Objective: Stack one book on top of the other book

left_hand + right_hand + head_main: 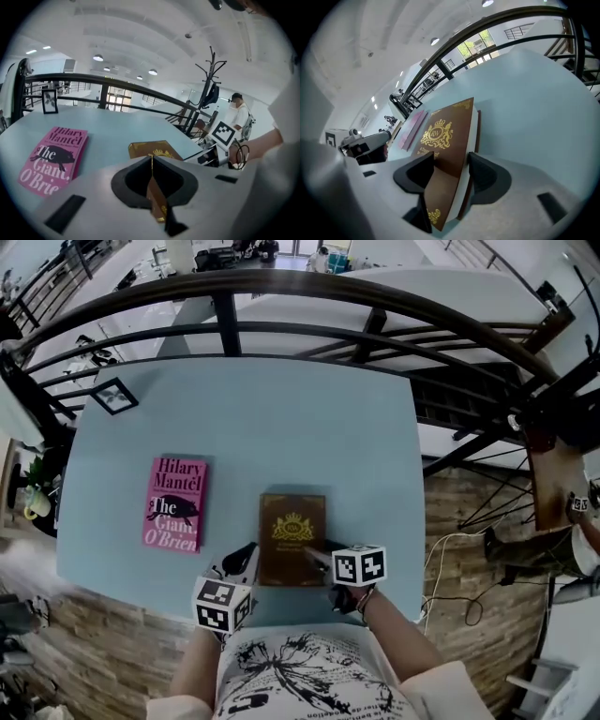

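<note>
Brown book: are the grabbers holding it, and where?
Yes. The left gripper pinches the brown book by its cover's near-left corner; the right gripper clamps its near-right edge.

You've got the head camera looking steeply down on the pale blue surface (309,418). It takes in the whole top, with the left hand-held gripper (246,561) and right hand-held gripper (321,557) at the near edge. Your left gripper view sits low there, facing across toward the black curved railing (300,287). Your right gripper view is rolled sideways, tight on the brown gold-crested hardcover book (447,136). All three views share that book and the pink paperback book (175,503).
</note>
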`<state>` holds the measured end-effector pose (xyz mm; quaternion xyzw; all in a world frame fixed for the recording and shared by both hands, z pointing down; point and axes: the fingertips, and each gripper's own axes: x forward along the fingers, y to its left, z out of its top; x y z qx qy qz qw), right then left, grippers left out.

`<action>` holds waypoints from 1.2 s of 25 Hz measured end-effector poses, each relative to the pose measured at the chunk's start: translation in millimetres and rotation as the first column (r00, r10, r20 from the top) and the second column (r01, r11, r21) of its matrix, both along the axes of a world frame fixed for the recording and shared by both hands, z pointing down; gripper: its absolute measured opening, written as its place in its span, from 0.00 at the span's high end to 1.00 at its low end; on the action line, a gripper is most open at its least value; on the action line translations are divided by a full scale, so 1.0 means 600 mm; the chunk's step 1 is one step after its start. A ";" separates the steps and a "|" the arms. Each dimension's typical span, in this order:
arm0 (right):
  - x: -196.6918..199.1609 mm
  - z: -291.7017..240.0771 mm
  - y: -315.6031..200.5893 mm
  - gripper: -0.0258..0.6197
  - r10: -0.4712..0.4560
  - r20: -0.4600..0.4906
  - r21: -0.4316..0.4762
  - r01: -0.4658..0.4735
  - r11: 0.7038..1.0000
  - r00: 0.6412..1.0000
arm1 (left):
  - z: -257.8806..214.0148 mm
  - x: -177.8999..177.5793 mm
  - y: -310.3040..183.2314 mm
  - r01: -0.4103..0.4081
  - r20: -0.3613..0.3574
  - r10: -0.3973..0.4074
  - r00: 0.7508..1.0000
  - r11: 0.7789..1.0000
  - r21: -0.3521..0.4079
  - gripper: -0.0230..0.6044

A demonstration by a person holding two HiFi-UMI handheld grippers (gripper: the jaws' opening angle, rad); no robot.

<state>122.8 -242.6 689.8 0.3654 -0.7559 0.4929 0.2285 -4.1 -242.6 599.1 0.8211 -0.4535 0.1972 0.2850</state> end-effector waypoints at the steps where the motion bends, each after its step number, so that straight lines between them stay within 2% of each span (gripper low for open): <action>1: -0.001 -0.001 -0.001 0.61 0.001 0.003 0.004 -0.001 1.000 1.000 | 0.014 0.000 0.002 0.001 0.006 -0.001 1.000 0.998 -0.060 0.95; 3: -0.002 -0.003 -0.001 0.61 -0.001 0.001 0.011 0.001 1.000 1.000 | 0.038 0.003 0.008 -0.004 -0.004 0.003 1.000 0.985 -0.171 0.94; 5: -0.001 -0.004 -0.002 0.60 -0.005 -0.001 0.013 0.005 1.000 1.000 | 0.058 0.010 0.015 -0.018 -0.017 0.014 1.000 0.969 -0.245 0.92; 6: 0.001 -0.004 -0.002 0.60 -0.007 -0.002 0.013 0.007 1.000 1.000 | 0.066 0.014 0.017 -0.030 -0.018 0.026 1.000 0.962 -0.270 0.77; 7: 0.001 -0.003 -0.002 0.60 -0.008 -0.003 0.013 0.008 1.000 1.000 | 0.074 0.018 0.020 -0.040 -0.019 0.036 0.999 0.955 -0.292 0.68; 9: 0.000 -0.002 -0.002 0.60 -0.011 -0.003 0.010 0.011 1.000 1.000 | 0.089 0.022 0.024 -0.043 -0.033 0.034 0.999 0.943 -0.331 0.62; 11: 0.000 0.000 -0.002 0.60 -0.012 0.000 0.008 0.012 1.000 1.000 | 0.100 0.024 0.022 -0.026 -0.078 -0.002 0.997 0.930 -0.367 0.57; 15: 0.000 -0.001 -0.002 0.60 -0.010 0.010 0.004 0.010 1.000 1.000 | 0.121 0.037 0.025 -0.022 -0.187 -0.066 0.980 0.900 -0.435 0.55; 20: 0.000 -0.003 -0.002 0.60 -0.002 0.011 0.021 0.002 1.000 1.000 | 0.155 0.054 0.032 -0.059 -0.217 -0.055 0.975 0.872 -0.485 0.54; 23: -0.001 -0.004 -0.002 0.61 0.008 0.001 0.034 -0.008 0.999 1.000 | 0.157 0.054 0.032 -0.071 -0.231 -0.053 0.971 0.866 -0.495 0.54; 27: 0.001 -0.004 0.002 0.62 0.031 -0.033 0.039 -0.030 0.999 0.999 | 0.156 0.055 0.034 -0.059 -0.207 -0.054 0.977 0.863 -0.502 0.54; 30: -0.002 -0.014 0.008 0.63 0.050 -0.042 0.046 -0.048 0.998 0.998 | 0.145 0.052 0.039 -0.053 -0.194 -0.050 0.980 0.869 -0.492 0.54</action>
